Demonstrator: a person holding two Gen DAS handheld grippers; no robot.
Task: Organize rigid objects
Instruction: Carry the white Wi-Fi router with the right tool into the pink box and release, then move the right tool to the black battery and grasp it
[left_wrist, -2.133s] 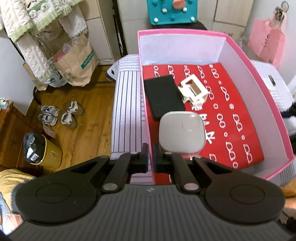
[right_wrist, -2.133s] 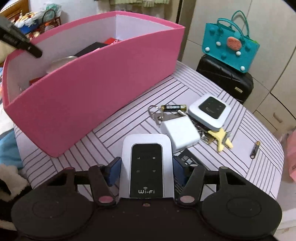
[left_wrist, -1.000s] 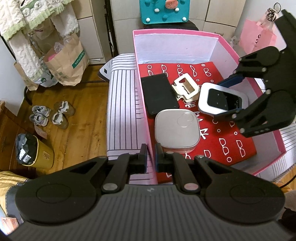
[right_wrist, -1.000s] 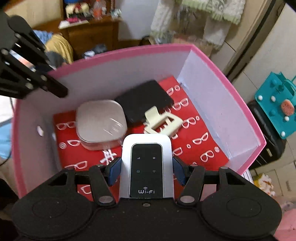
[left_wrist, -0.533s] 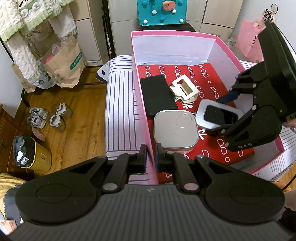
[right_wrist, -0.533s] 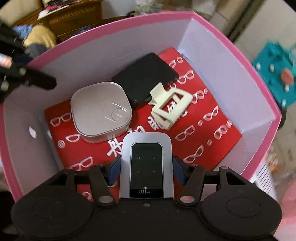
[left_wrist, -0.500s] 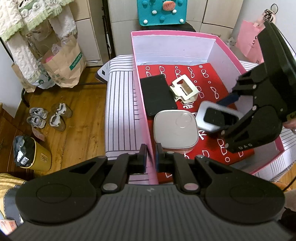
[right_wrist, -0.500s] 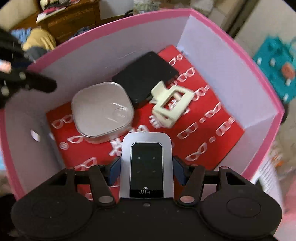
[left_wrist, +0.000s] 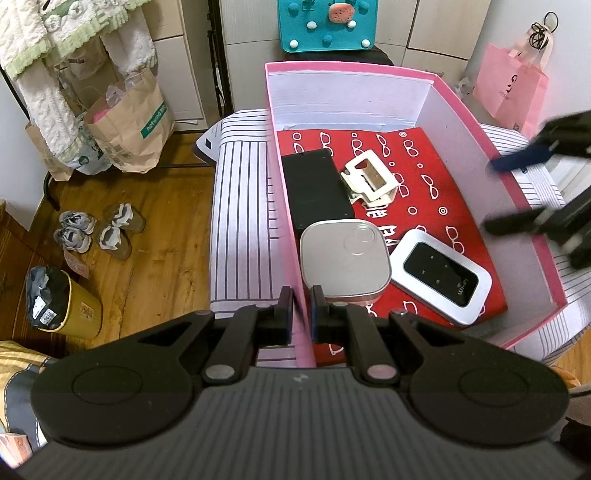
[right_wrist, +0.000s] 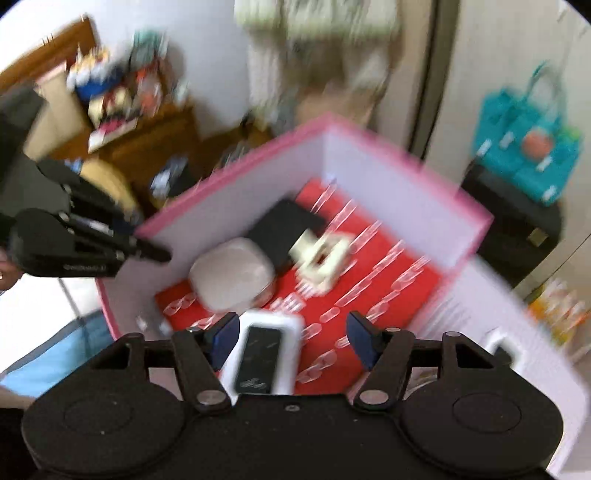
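We keep our left gripper (left_wrist: 300, 308) pinched shut on the near wall of the pink box (left_wrist: 458, 92), apparently to steady it while we fill it. Our right gripper (right_wrist: 293, 341) has just been opening, its jaws wide and empty; the Wi-Fi router (left_wrist: 441, 271) lies on the box floor just below it, beside the silver tin (left_wrist: 343, 254). The right wrist view is motion-blurred, so further details are hard to make out

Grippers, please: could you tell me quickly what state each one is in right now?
Left gripper: shut on the pink box wall.
Right gripper: open, jaws just widened; Wi-Fi router released.
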